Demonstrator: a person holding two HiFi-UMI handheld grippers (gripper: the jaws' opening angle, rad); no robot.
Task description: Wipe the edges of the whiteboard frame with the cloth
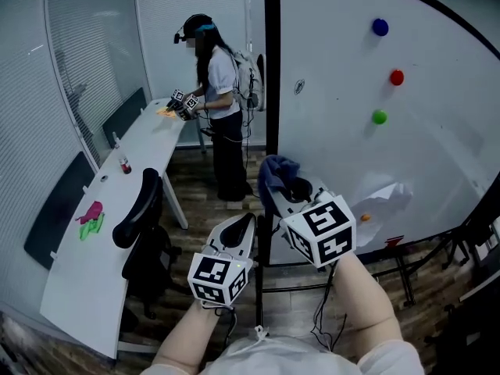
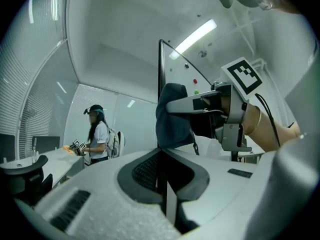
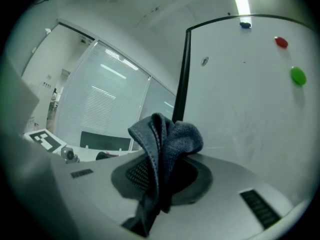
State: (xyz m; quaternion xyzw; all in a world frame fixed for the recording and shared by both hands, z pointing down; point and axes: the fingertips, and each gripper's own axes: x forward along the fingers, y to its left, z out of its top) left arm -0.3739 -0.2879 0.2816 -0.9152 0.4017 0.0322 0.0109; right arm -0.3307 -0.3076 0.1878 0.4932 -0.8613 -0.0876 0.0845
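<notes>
The whiteboard's black frame (image 1: pixel 271 69) rises as a vertical edge straight ahead, also showing in the right gripper view as the frame (image 3: pixel 182 74). A crumpled blue-grey cloth (image 1: pixel 276 170) sticks up from my right gripper (image 1: pixel 287 196), which is shut on it just to the right of that edge, low on the board. In the right gripper view the cloth (image 3: pixel 165 139) bulges out between the jaws of the right gripper (image 3: pixel 159 186). My left gripper (image 1: pixel 243 226) is shut and empty, slightly left of and below the frame. The left gripper (image 2: pixel 163 158) looks at the cloth (image 2: pixel 172 119).
Blue (image 1: pixel 380 27), red (image 1: pixel 397 77) and green (image 1: pixel 379 117) magnets sit on the board. The board's stand legs (image 1: pixel 405 270) spread over the wooden floor. A long white desk (image 1: pixel 86 280) and a black chair (image 1: pixel 141 209) stand at left. Another person (image 1: pixel 223 92) works at the desk's far end.
</notes>
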